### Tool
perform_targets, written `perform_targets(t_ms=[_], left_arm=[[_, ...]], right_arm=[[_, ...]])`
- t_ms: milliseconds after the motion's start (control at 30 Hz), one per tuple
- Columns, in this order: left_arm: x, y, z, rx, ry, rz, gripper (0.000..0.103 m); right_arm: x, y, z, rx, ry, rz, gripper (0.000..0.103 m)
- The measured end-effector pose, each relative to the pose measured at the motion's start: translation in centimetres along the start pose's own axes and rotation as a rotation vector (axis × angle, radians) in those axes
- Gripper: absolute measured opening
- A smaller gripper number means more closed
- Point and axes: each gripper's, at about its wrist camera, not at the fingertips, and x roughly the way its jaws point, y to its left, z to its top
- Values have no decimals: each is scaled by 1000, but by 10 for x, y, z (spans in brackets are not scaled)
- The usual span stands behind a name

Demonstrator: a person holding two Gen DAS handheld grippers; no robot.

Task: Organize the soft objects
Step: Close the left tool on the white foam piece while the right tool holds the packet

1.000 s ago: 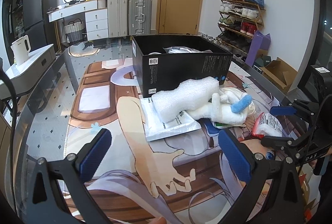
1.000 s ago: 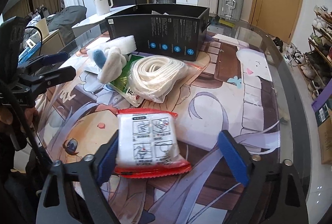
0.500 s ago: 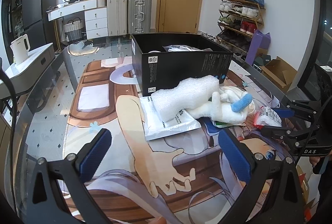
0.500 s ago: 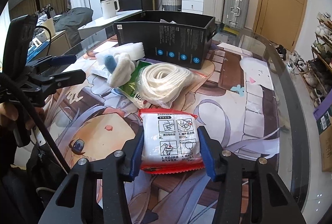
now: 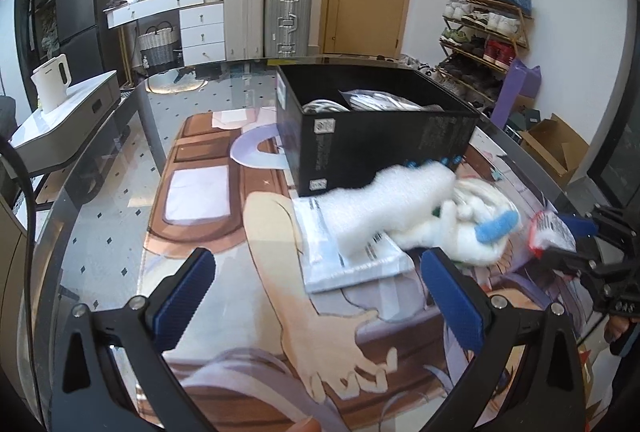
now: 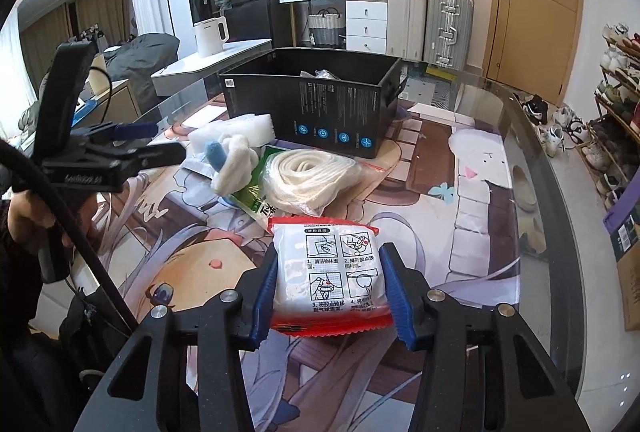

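Observation:
My right gripper [image 6: 330, 286] is shut on a red-edged white packet [image 6: 330, 272] and holds it above the mat; the packet also shows in the left wrist view [image 5: 550, 236]. My left gripper [image 5: 316, 294] is open and empty, short of a white foam piece [image 5: 384, 202] lying on a flat white pouch [image 5: 352, 264]. A white plush with a blue tip [image 5: 468, 236] lies beside the foam. A bagged coil of white cord [image 6: 310, 178] and a green packet [image 6: 256, 198] lie in front of the black box [image 6: 320, 108], which holds several bagged items.
The printed mat covers a glass table [image 6: 532, 136] with a curved edge at the right. A white kettle [image 5: 52, 86] stands on a side unit at the left. Suitcases, drawers and a shoe rack [image 5: 484, 32] stand behind the table.
My right gripper closed on the red-edged packet and lifted it off the mat. My left gripper moved a little closer to the foam and pouch, still open.

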Motion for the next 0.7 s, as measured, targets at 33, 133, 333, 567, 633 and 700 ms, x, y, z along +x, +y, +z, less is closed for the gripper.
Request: perform_targets(t_ms=[33, 133, 333, 567, 633, 700], left_arm=[[2, 2, 2, -4, 0, 1, 103], [7, 6, 7, -26, 3, 2, 103], [19, 7, 12, -25, 36, -7, 103], [27, 4, 18, 2, 58, -57, 103], [28, 3, 19, 7, 62, -68, 103], [32, 3, 21, -3, 80, -93, 103]], right_arm=[[-1, 0, 0, -3, 0, 0, 49], [-5, -1, -1, -10, 0, -11, 49], [-7, -6, 0, 3, -13, -36, 49], [-7, -3, 7, -11, -23, -42, 49], [-6, -3, 8, -11, -19, -44, 49], [-4, -4, 8, -12, -11, -45, 49]])
